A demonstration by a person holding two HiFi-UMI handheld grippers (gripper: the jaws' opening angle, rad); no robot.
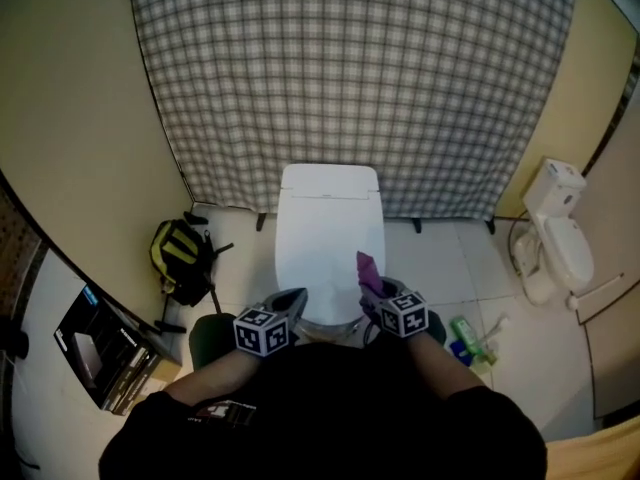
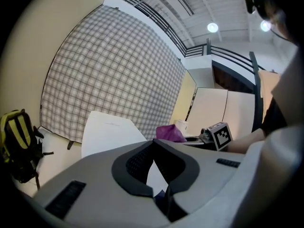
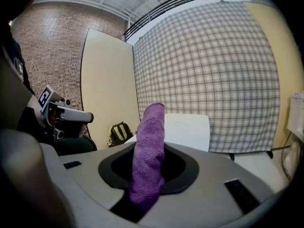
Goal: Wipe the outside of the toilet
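My right claw pinches a purple terry cloth, left claw closed empty; hard scrubbing on the white toilet could tug it loose.

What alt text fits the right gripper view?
The right tongs grip a purple cloth that stands upright between the jaws. Beyond it are a white toilet with its lid down and a plaid curtain; a backpack sits at left.
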